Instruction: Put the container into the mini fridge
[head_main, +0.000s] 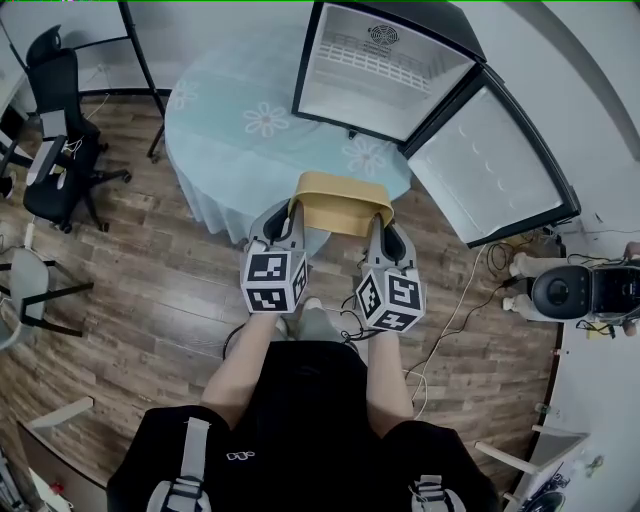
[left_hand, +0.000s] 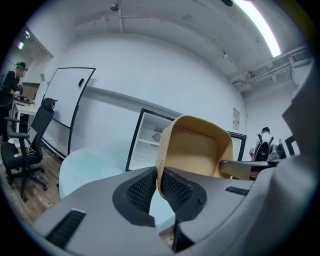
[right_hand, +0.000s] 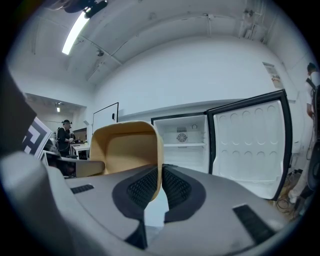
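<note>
A tan open-topped container (head_main: 340, 204) hangs in the air between both grippers, just short of the round table's near edge. My left gripper (head_main: 292, 218) is shut on its left wall (left_hand: 162, 150), and my right gripper (head_main: 376, 224) is shut on its right wall (right_hand: 156, 150). The mini fridge (head_main: 385, 68) stands on the table with its door (head_main: 495, 170) swung wide open to the right; its white inside with a wire shelf (right_hand: 185, 145) shows beyond the container.
The round table (head_main: 230, 140) wears a pale blue flowered cloth. A black office chair (head_main: 60, 130) stands far left, and cables (head_main: 470, 300) lie on the wood floor at right. People stand in the background of both gripper views.
</note>
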